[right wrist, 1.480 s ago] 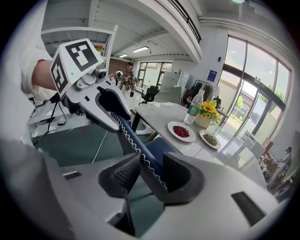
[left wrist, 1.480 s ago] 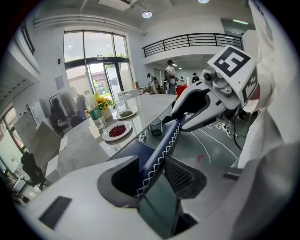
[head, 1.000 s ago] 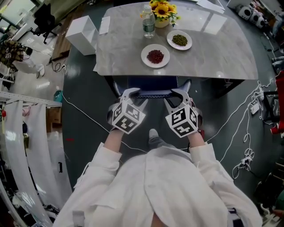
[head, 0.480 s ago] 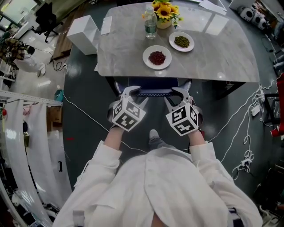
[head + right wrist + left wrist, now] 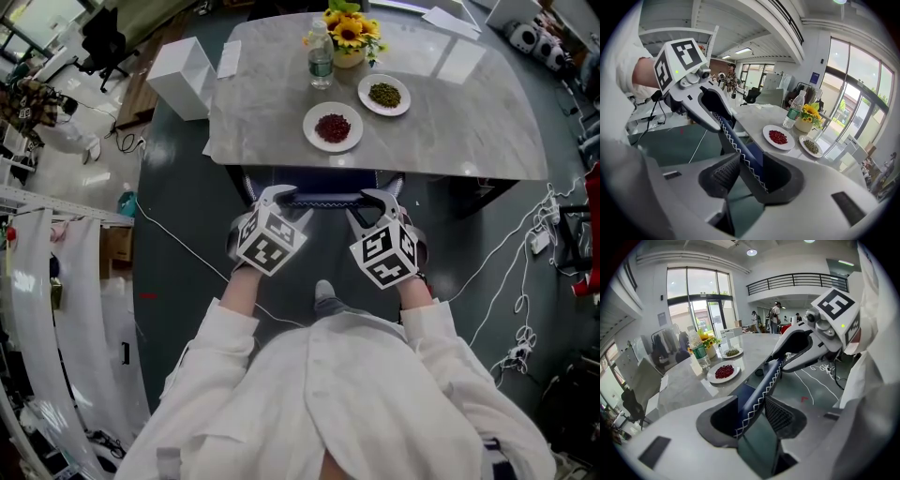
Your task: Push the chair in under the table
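Observation:
The chair's dark blue backrest (image 5: 323, 200) with white zigzag stitching stands at the near edge of the grey marble table (image 5: 469, 131), and its seat is hidden under the tabletop. My left gripper (image 5: 278, 198) is shut on the backrest's top edge at its left end, and my right gripper (image 5: 373, 200) on its right end. In the left gripper view the stitched edge (image 5: 761, 385) runs between the jaws of the left gripper (image 5: 752, 416) toward the right gripper (image 5: 806, 345). In the right gripper view the backrest (image 5: 736, 143) sits between the pads of the right gripper (image 5: 750, 176).
On the table stand a plate of red beans (image 5: 333, 127), a plate of green beans (image 5: 384, 94), a water bottle (image 5: 321, 61) and sunflowers (image 5: 349, 33). A white box (image 5: 183, 75) sits at the table's left corner. Cables (image 5: 525, 281) trail over the floor on the right.
Both grippers and the backrest hold still. Only the head view has drifted a little, so the table sits slightly lower in the picture.

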